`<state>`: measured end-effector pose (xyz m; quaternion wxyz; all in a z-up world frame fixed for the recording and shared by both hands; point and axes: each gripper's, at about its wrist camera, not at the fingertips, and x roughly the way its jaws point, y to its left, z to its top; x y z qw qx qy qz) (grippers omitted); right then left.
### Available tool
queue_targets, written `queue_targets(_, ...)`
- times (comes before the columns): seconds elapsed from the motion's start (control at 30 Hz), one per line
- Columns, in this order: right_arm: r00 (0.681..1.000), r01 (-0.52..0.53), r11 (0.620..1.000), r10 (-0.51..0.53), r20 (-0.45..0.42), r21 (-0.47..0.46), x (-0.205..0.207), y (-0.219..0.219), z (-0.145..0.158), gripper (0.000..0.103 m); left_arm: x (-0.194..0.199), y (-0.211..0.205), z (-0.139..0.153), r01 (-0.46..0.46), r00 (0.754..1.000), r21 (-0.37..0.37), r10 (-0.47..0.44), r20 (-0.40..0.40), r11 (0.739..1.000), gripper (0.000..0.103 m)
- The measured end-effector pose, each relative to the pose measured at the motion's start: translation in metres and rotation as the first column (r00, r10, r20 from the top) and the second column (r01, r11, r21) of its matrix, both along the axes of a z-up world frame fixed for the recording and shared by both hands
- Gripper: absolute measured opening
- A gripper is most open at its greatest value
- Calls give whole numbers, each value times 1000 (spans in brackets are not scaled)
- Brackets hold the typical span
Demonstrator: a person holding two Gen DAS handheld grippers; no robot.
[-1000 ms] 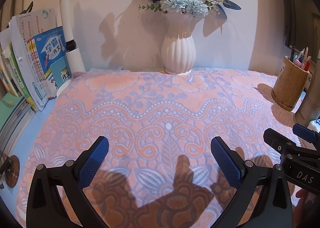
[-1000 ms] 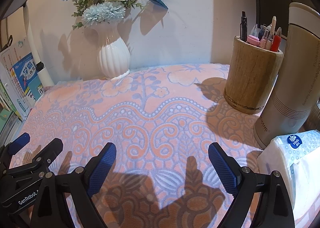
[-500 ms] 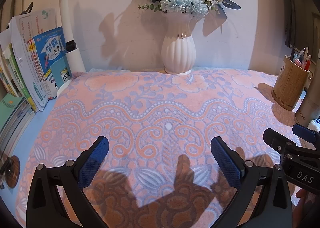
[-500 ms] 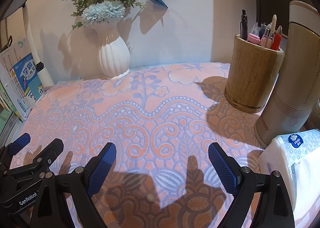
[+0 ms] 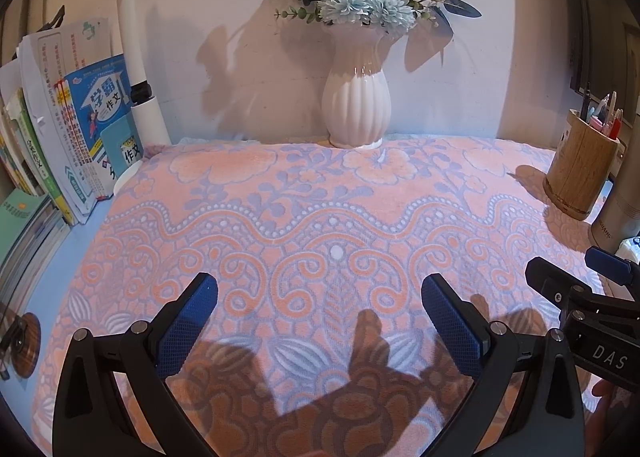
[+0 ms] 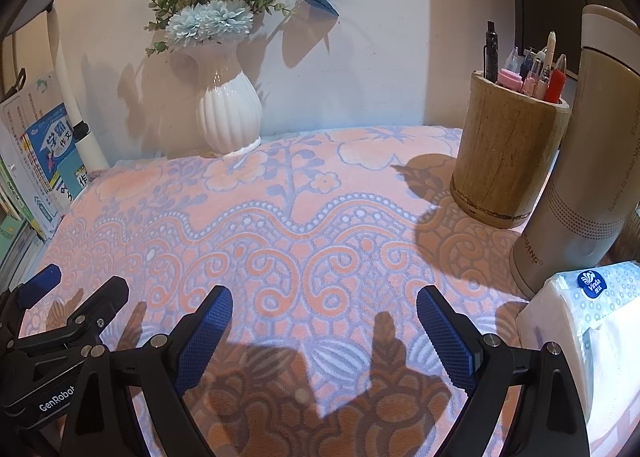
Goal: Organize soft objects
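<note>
Hovering side by side over the patterned towel [image 5: 320, 217], spread flat across the tabletop and filling the space directly ahead of and beneath both tools. Standing wide open and empty: the left hand-held gripper [image 5: 320, 317], and likewise the right hand-held gripper [image 6: 324, 325], blue pads apart with nothing between them.

Judging the towel as light, limp and plush: likely draping and sagging once lifted, bunching rather than sliding, not fragile. Probably best taken by pinching the near edge or near corners, one per gripper, though that edge is lying below both frames and cannot be seen. Far edge sitting against the white vase [image 5: 356, 97], which looks breakable, so dragging the cloth may be risking a tip.

Showing only in the left view: the full row of books [image 5: 60, 129] off to that gripper's left, and bare blue tabletop [image 5: 80, 233] beside the cloth. Showing only in the right view: the tissue pack [image 6: 580, 321] just right of that gripper, beside the beige flask [image 6: 580, 177] and wooden pen holder [image 6: 504, 153] in full.
</note>
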<state>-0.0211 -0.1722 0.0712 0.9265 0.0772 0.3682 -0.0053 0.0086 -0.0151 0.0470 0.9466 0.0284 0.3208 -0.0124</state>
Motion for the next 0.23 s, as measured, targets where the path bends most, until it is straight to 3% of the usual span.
queue_targets(0.23,1000,2,1000,-2,0,2,0,0,0,93,-3,4,2,-10,999,-4,10,32,1000,102)
